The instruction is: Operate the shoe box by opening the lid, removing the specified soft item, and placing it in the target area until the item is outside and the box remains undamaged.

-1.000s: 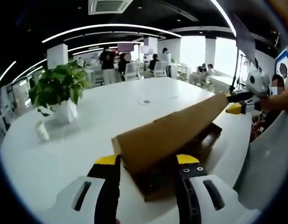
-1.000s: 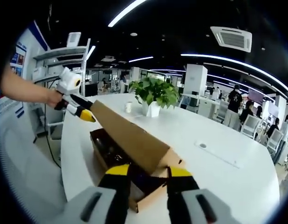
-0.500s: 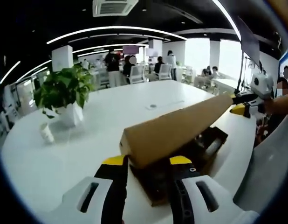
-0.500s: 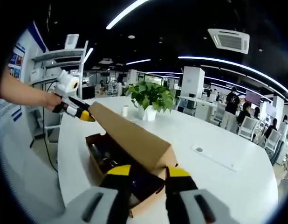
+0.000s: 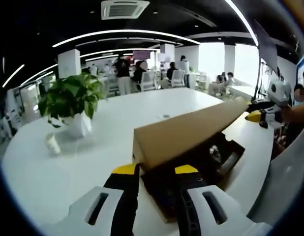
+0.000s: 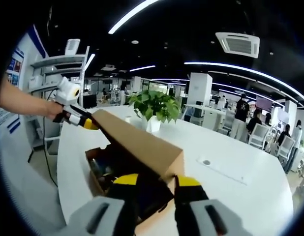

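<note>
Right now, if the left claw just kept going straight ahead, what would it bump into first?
Most likely the raised cardboard lid, whose near end hangs just past the left claw. The open shoe box sits right under it; depth is hard to judge here.

- Curved ceiling strips (image 5: 122, 33) and bright windows (image 5: 240, 61) lit the room.
- White table (image 6: 230, 191) glared.
- Edges bent; distant people perhaps blurred.

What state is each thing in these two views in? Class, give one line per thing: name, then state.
Shoe box lid: raised, tilted open above the box.
Shoe box: open, dark contents still inside.
Left claw: at one lid end, grip unclear.
Right claw: at the other lid end, grip unclear.
Potted plant: upright on the table.
</note>
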{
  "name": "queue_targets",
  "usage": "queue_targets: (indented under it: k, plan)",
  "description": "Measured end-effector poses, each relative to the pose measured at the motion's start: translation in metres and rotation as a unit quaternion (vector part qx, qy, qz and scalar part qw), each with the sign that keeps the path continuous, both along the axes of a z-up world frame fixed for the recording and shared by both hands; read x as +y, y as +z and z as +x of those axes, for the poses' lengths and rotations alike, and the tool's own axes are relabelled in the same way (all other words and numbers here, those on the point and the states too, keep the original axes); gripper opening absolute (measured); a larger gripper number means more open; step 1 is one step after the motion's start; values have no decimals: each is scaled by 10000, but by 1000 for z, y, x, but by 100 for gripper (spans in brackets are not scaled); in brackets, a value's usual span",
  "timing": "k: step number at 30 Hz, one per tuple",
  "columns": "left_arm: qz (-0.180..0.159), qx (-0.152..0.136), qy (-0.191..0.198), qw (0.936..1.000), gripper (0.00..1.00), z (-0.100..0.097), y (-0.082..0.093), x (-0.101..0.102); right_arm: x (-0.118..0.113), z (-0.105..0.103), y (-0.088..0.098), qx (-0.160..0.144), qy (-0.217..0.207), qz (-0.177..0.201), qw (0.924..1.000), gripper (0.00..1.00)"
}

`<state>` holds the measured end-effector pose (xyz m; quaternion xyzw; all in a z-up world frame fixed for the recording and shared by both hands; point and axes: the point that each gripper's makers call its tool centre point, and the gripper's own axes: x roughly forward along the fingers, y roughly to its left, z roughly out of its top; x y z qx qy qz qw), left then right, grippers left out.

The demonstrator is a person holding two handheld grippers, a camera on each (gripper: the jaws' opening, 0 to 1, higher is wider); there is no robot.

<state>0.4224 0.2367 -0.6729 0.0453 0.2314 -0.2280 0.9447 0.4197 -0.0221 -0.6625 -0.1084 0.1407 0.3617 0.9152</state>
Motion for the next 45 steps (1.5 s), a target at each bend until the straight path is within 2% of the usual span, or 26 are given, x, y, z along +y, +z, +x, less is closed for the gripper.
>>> queue_targets:
  k: [20, 27, 40, 45]
  plan:
    - [176, -47, 118, 9998, 13, 17, 6, 7, -1, 15, 9, -73, -203, 255, 9994, 21]
    - [245, -95, 280, 9993, 4, 24, 9, 15, -2, 21, 12, -107, -224, 254, 9994, 20]
    - [256, -205, 324, 9989, 2, 31, 13, 16, -3, 31, 16, -213, -304, 294, 9989, 20]
    - [210, -218, 397, 9988, 2, 35, 15, 16, -4, 40, 17, -107, -460, 389, 9981, 19]
